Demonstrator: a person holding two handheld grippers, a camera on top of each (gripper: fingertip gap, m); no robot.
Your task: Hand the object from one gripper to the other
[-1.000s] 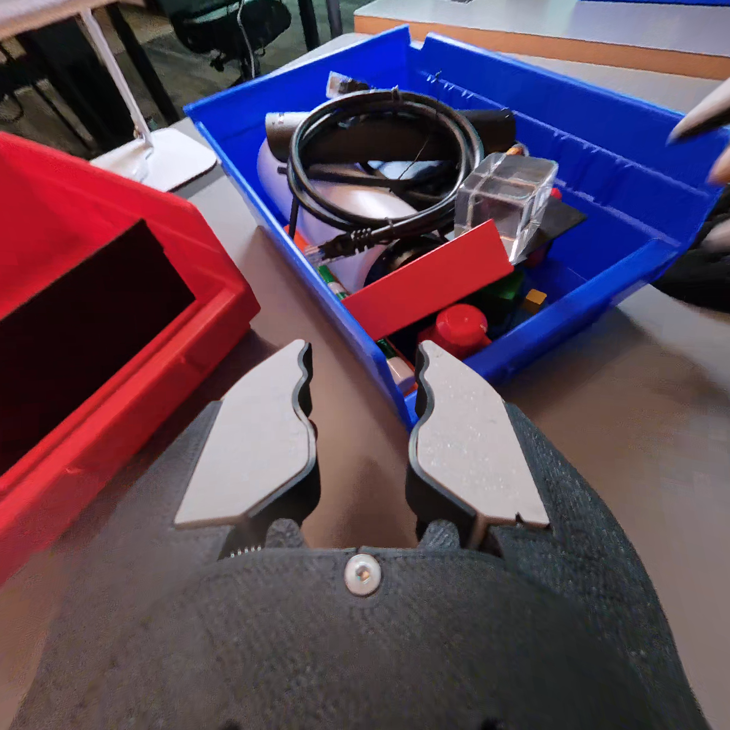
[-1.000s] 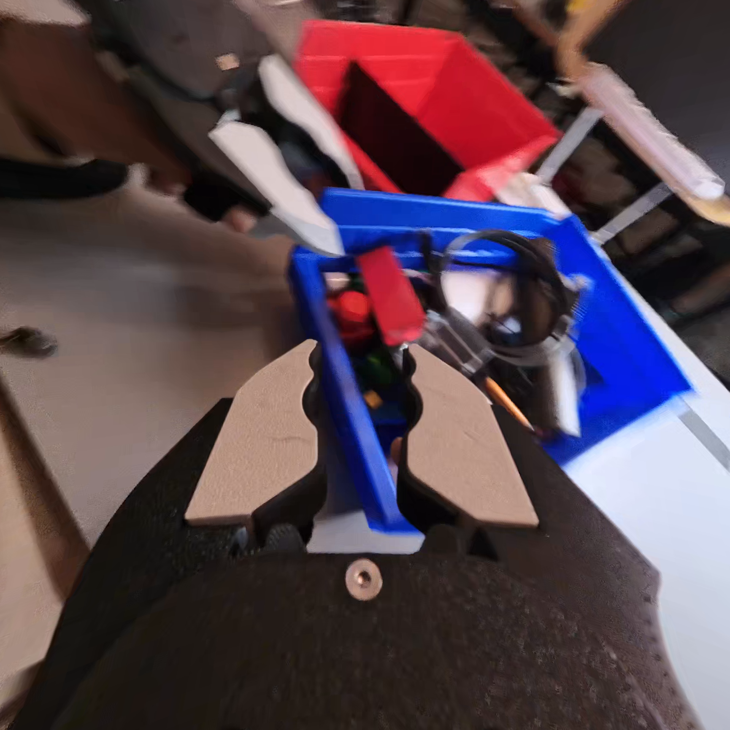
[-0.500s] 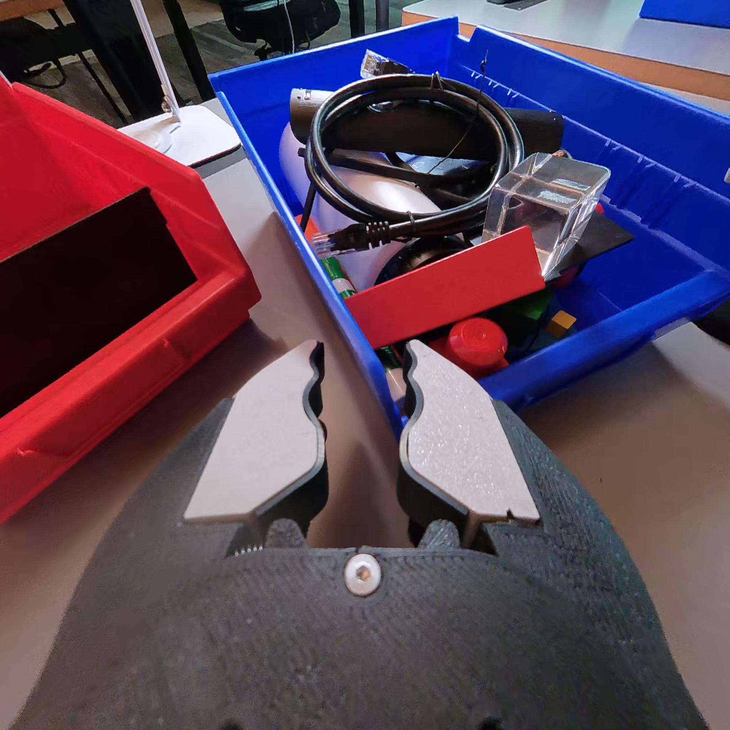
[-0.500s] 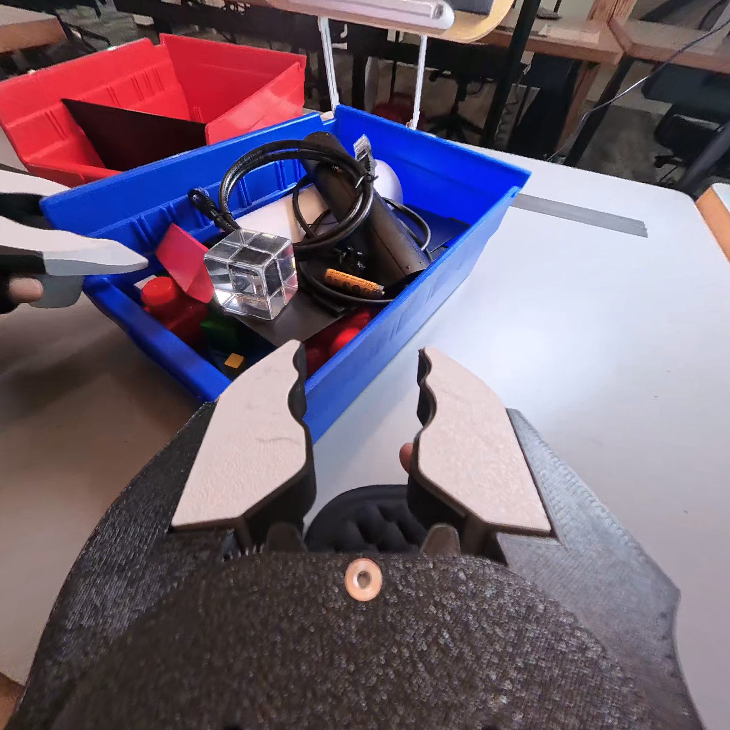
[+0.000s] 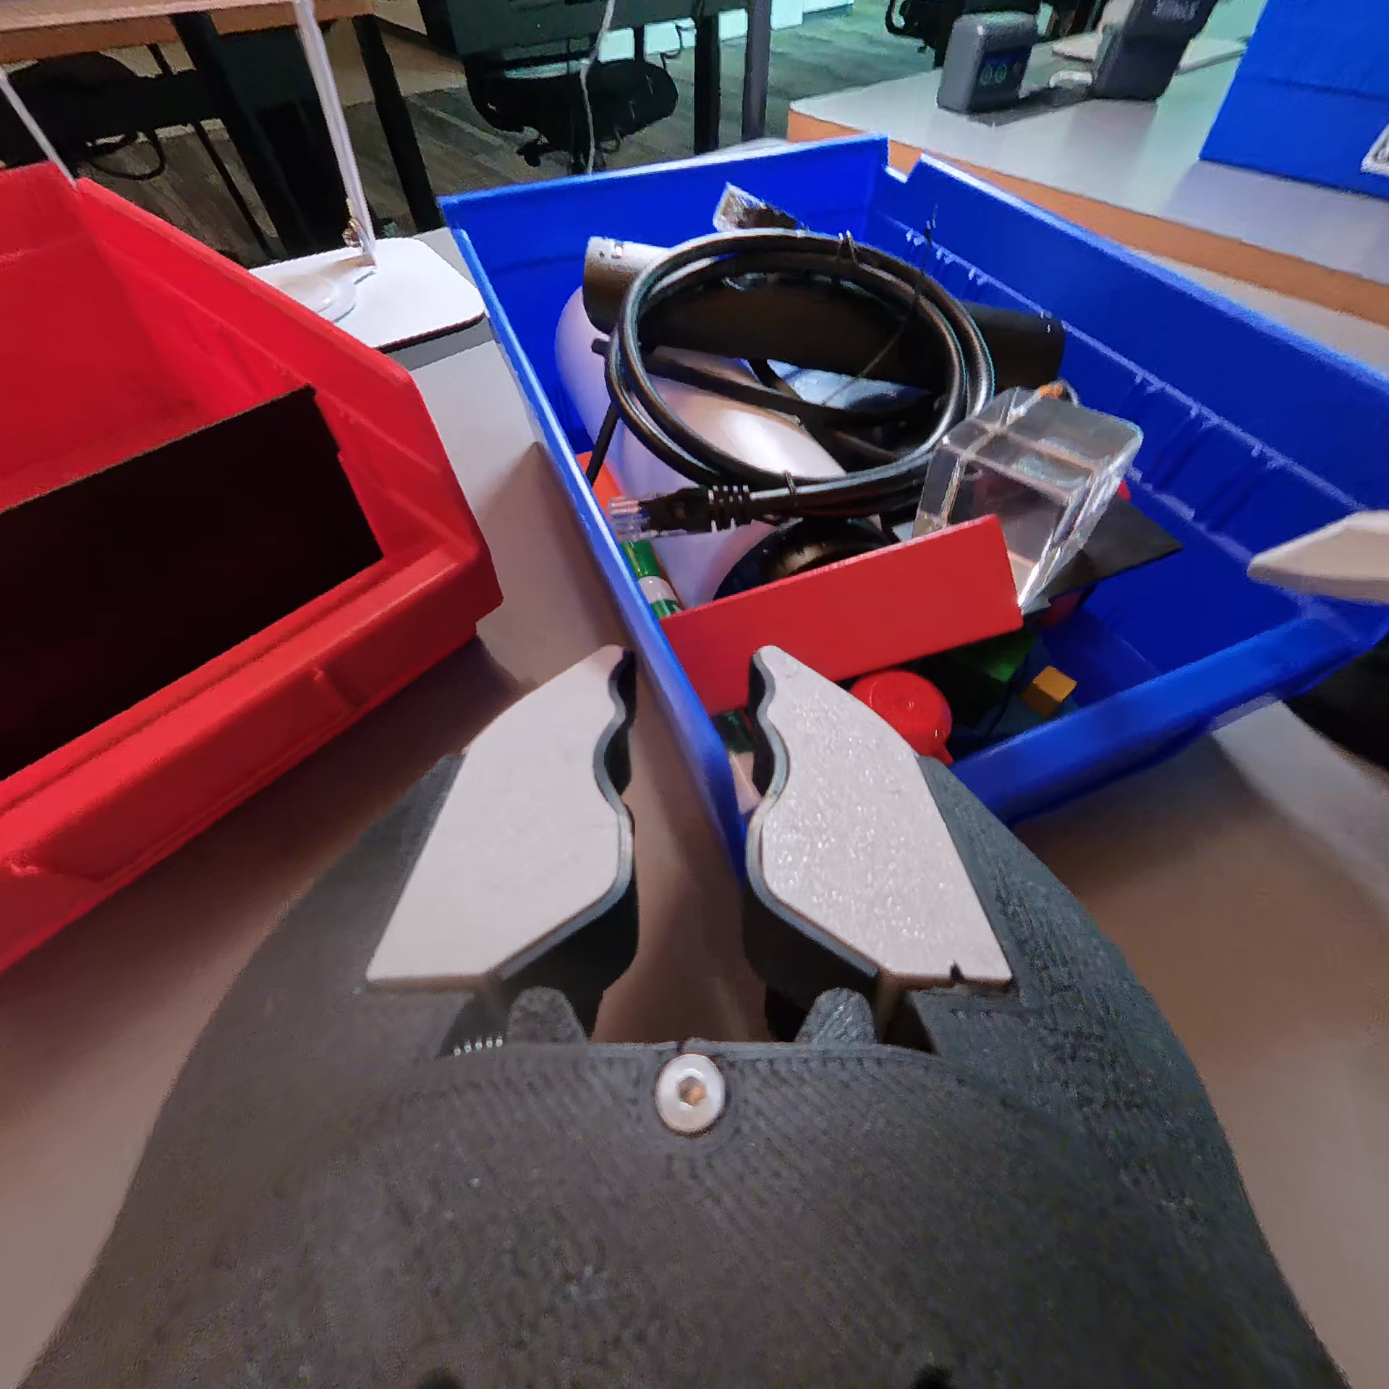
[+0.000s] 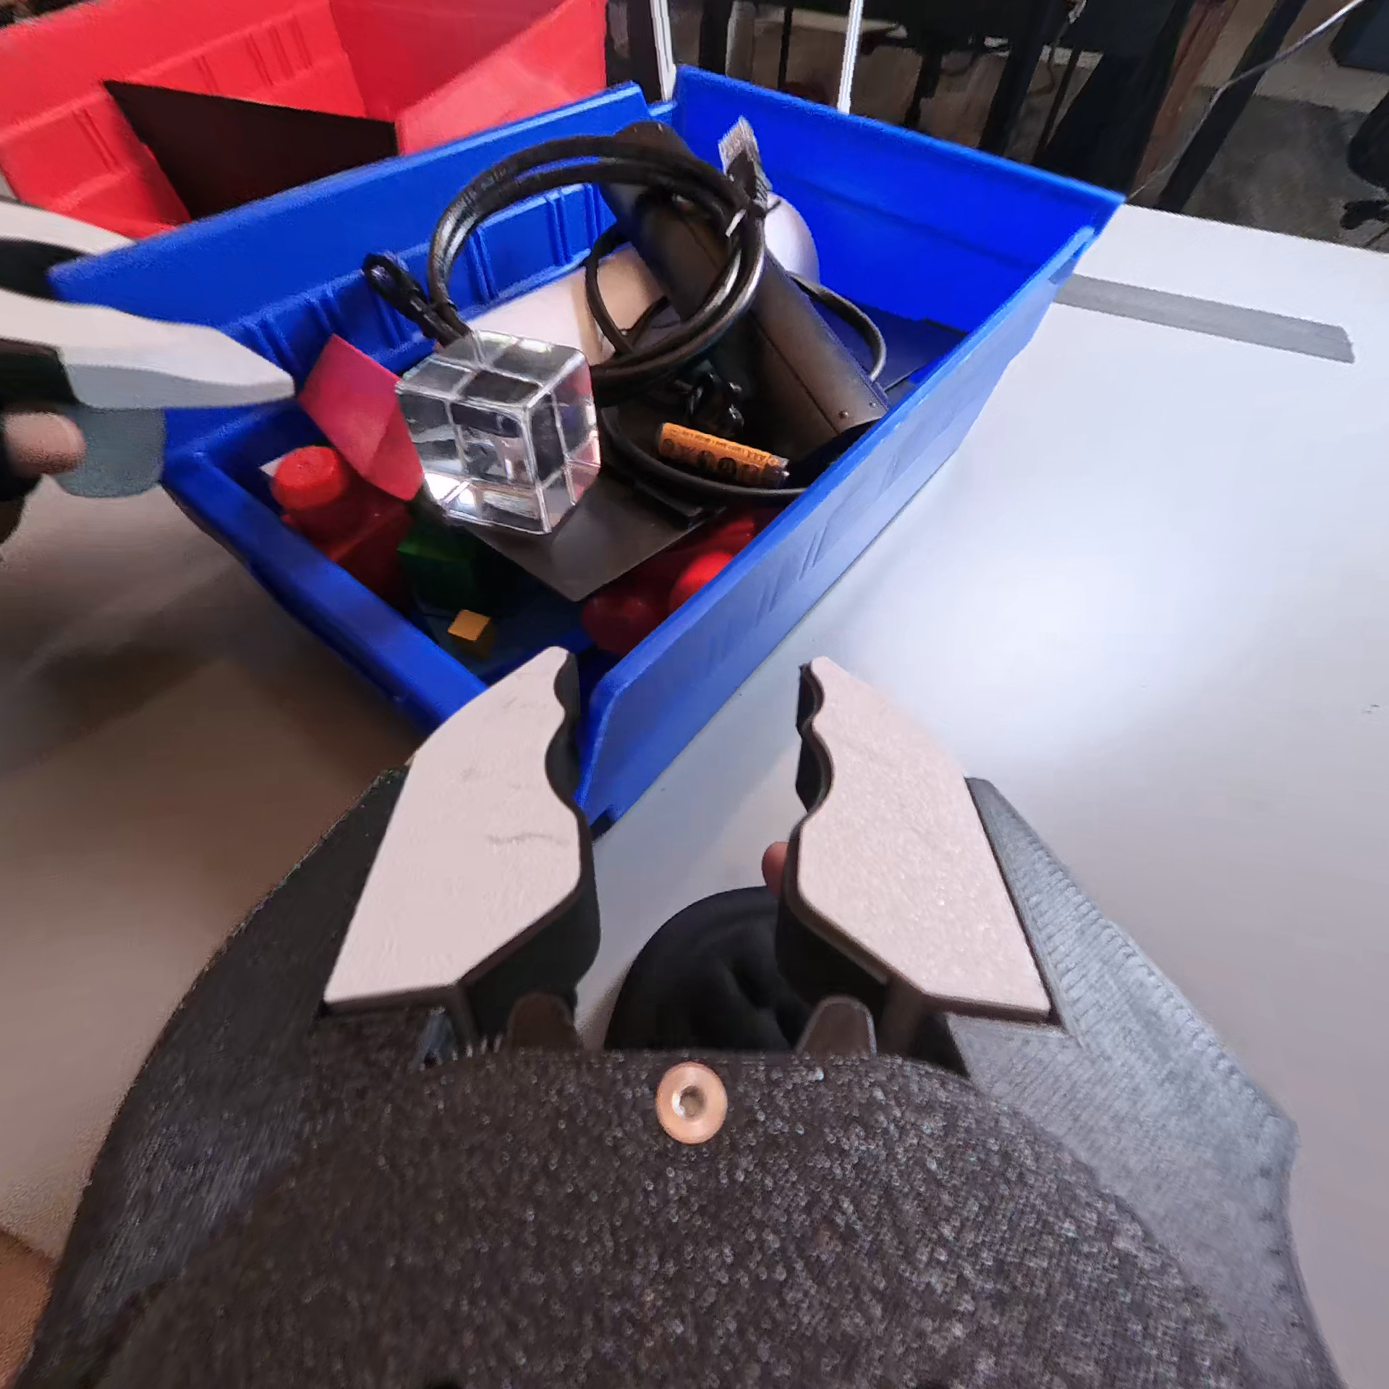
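Here the clear cube (image 6: 500, 428) rests tilted in the blue bin (image 6: 789, 601).

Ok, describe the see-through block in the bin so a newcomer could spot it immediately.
Find the blue bin beside the red bin. The clear cube sits on top of the clutter, on a black sheet beside the red card. It alone is transparent.

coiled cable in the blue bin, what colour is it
Black; the coiled cable shows best in the left wrist view.
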